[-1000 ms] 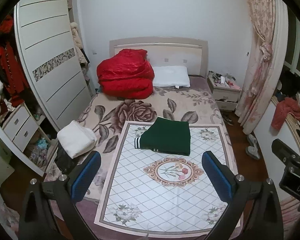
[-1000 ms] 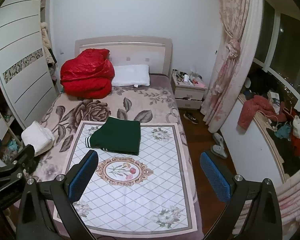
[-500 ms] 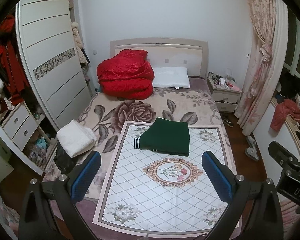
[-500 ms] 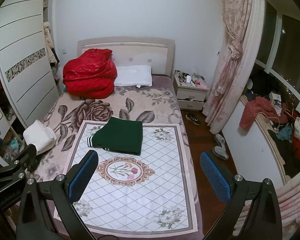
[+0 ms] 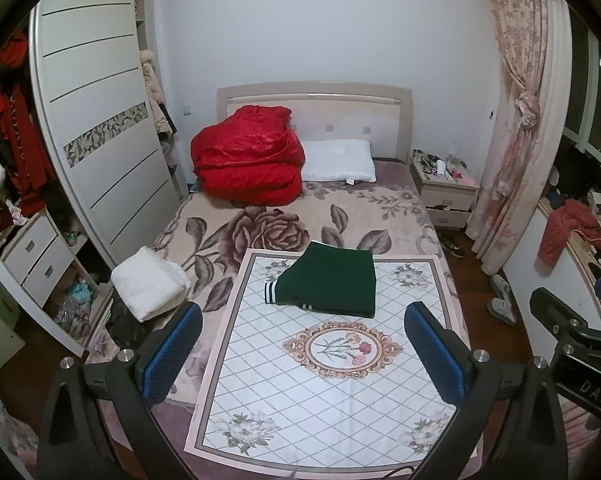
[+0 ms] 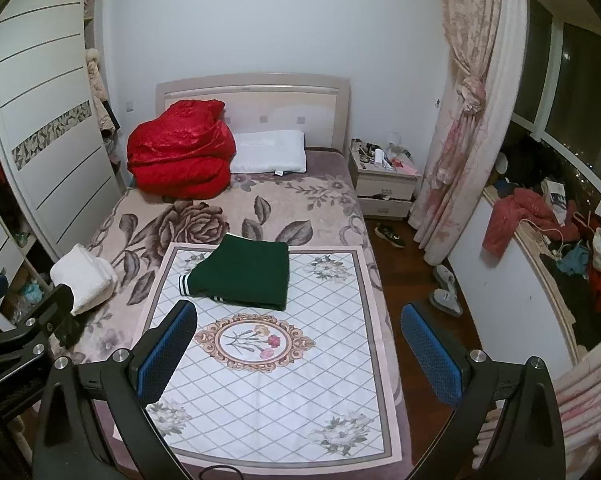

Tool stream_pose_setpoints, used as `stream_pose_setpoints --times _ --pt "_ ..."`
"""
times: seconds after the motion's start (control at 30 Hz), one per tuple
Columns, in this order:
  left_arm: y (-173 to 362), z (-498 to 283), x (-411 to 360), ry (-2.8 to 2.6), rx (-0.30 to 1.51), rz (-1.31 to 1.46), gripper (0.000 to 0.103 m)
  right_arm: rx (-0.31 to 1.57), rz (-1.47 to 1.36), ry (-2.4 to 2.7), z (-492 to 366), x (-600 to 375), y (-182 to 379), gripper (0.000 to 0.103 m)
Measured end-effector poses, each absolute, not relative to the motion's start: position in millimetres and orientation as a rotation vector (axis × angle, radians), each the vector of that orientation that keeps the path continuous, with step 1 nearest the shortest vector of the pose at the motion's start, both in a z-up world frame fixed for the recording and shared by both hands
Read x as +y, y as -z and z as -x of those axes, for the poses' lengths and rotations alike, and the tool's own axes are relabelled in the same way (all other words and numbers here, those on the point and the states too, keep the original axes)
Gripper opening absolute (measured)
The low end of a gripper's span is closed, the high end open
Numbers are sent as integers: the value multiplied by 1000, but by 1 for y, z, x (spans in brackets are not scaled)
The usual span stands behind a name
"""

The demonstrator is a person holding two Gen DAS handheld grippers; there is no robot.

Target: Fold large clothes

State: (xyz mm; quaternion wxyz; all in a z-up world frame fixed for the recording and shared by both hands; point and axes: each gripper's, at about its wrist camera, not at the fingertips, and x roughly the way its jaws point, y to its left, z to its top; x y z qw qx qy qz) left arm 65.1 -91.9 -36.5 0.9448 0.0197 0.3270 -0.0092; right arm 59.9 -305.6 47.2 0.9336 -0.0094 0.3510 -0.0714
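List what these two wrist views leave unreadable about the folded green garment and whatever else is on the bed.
- Green garment: folded, so its type and underside are hidden in both views.
- White bundle: its near edge sits behind the left tongs pad; in the right view the other rig covers it.
- Nightstand clutter: too small to identify.
- Mat near edge: cut off by the right tongs.
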Motion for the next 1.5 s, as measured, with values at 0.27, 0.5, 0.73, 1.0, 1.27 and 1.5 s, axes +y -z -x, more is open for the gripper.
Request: stream_pose_setpoints --times 0.27,0.5,0.73,1.0,1.27,1.5 --pt "35 -65 -92 20 664 -37 103 717 21 141 -62 -307 -48 103" --pt "35 -64 -92 21 664 -37 103 720 24 138 -62 -307 -48 103" --pt "36 -64 -90 21 662 -38 103 717 20 144 -58 -309 -48 103" --pt "31 -65 -94 16 658 -38 103 717 16 147 -56 -309 -47 103" --pt "28 -69 -97 10 658 -37 103 715 16 149 -57 -308 -47 103" --pt "23 -72 -97 10 654 -19 103 717 18 151 -55 -309 -46 103"
